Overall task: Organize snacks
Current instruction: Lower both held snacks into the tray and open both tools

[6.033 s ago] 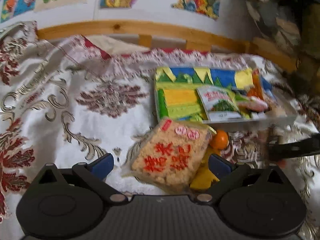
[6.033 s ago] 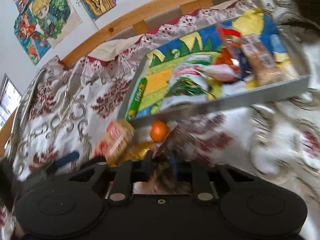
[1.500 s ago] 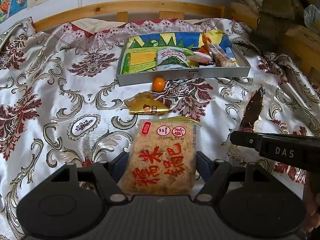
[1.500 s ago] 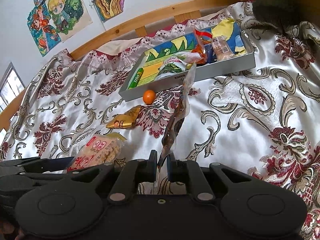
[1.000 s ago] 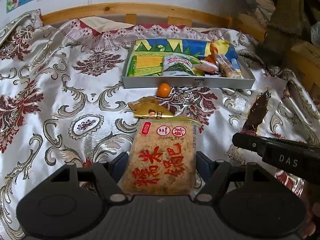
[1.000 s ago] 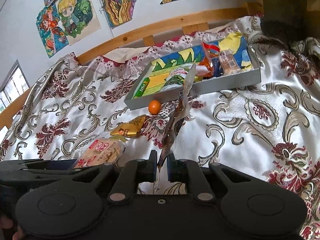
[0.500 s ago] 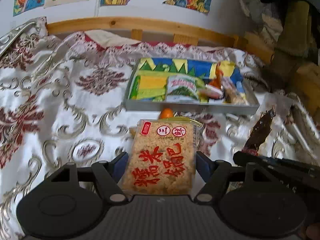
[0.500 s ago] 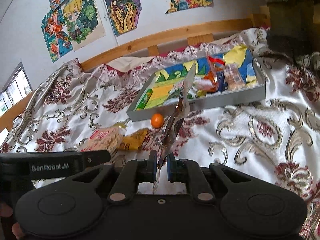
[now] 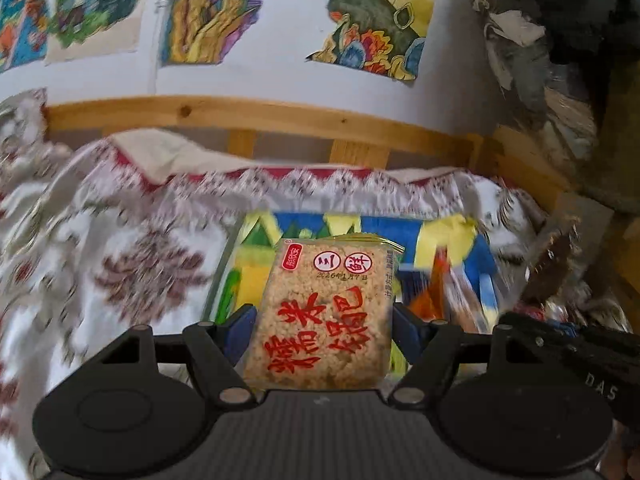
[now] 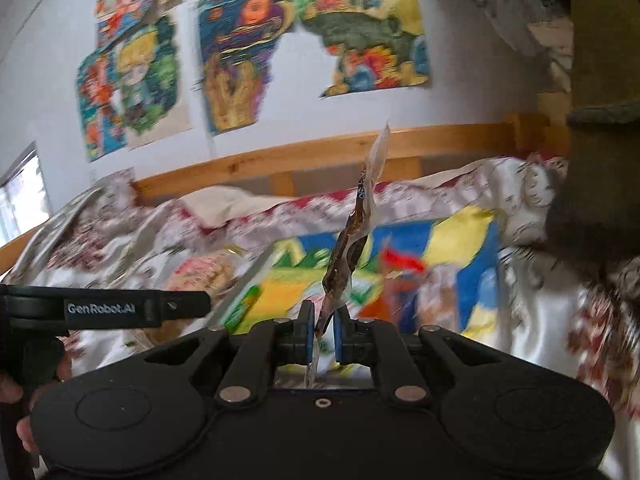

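Observation:
My left gripper (image 9: 324,322) is shut on a rice-cracker packet (image 9: 324,312) with red characters and holds it up in front of the colourful snack tray (image 9: 444,240). My right gripper (image 10: 323,328) is shut on a thin clear packet with a dark brown snack (image 10: 352,240), held edge-on and upright over the same tray (image 10: 468,232). The brown packet also shows in the left wrist view (image 9: 550,264). Several packets (image 9: 452,292) lie in the tray's right part, blurred. The left gripper shows at the left of the right wrist view (image 10: 120,308).
The tray lies on a white satin bedspread with red patterns (image 9: 120,264). A wooden bed rail (image 9: 260,116) and a wall with drawings (image 10: 240,52) stand behind it. Dark clutter (image 9: 560,40) is piled at the right.
Both grippers have moved forward and lower toward the tray with their packets still held. The tray now fills the view behind them; the orange and gold packet are out of sight.

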Tool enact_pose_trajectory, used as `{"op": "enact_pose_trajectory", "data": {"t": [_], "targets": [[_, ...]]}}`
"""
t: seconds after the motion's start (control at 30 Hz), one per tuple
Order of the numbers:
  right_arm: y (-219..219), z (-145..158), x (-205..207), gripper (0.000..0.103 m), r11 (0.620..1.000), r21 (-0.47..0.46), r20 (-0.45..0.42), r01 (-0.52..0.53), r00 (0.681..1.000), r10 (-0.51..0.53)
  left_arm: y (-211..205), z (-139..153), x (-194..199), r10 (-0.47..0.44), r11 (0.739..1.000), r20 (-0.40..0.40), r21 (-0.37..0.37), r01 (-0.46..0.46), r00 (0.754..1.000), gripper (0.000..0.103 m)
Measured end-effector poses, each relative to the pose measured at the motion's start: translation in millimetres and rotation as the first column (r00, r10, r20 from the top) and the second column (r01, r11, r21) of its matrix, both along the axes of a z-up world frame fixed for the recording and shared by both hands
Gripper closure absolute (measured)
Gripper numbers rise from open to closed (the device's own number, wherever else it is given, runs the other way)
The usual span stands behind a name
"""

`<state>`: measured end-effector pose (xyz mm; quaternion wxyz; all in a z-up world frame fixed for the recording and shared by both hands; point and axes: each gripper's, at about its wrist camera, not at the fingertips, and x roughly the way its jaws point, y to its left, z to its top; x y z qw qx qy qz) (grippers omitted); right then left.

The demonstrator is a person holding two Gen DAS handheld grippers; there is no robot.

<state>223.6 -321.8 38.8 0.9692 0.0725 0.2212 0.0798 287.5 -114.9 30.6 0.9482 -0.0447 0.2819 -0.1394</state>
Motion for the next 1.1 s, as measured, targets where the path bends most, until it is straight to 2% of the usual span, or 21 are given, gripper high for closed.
{"op": "enact_pose_trajectory", "data": {"t": [0.07,0.17,0.3,0.53,0.63,0.73,0.8,0.83,0.9,1.03,1.1], "targets": [[-15,-2,19,0.093,0.998,-0.029,-0.016,0.047,0.999,-0.048,-13,-2,22,-0.004,1.0,-0.001,-0.02,0.004,1.0,0.027],[-37,-6,44,0.093,0.997,-0.043,-0.052,0.065,0.996,-0.067,-31,-10,52,-0.004,0.999,-0.023,-0.042,0.003,1.0,0.027],[-53,-16,63,0.093,0.994,-0.077,-0.066,0.074,0.995,-0.08,-53,-25,77,-0.007,1.0,-0.048,-0.025,0.006,0.999,0.027],[-63,-39,74,0.087,0.979,-0.153,-0.068,0.132,0.987,-0.144,-79,-53,86,-0.015,0.999,-0.083,0.047,0.019,0.996,0.027],[-62,-43,77,0.086,0.977,-0.171,-0.059,0.13,0.988,-0.142,-84,-59,87,0.0,0.998,-0.095,0.056,0.005,0.995,0.028],[-55,-47,79,0.082,0.963,-0.228,-0.033,0.143,0.987,-0.154,-86,-61,87,0.004,0.998,-0.103,0.061,0.003,0.995,0.029],[-50,-47,79,0.07,0.956,-0.253,-0.01,0.147,0.988,-0.155,-86,-60,86,0.003,0.998,-0.105,0.068,0.004,0.994,0.029],[-50,-47,79,0.068,0.958,-0.25,-0.005,0.142,0.989,-0.148,-85,-59,86,0.006,0.998,-0.109,0.066,0.002,0.994,0.029],[-50,-46,79,0.056,0.96,-0.24,-0.004,0.143,0.989,-0.148,-83,-57,87,0.019,0.998,-0.118,0.054,-0.012,0.993,0.027],[-51,-42,75,0.046,0.956,-0.238,0.016,0.171,0.985,-0.172,-77,-47,78,0.034,0.999,-0.09,0.039,-0.031,0.995,0.021],[-53,-35,70,0.036,0.96,-0.212,0.033,0.184,0.983,-0.181,-75,-39,72,0.04,0.998,-0.068,0.04,-0.038,0.997,0.018]]}}
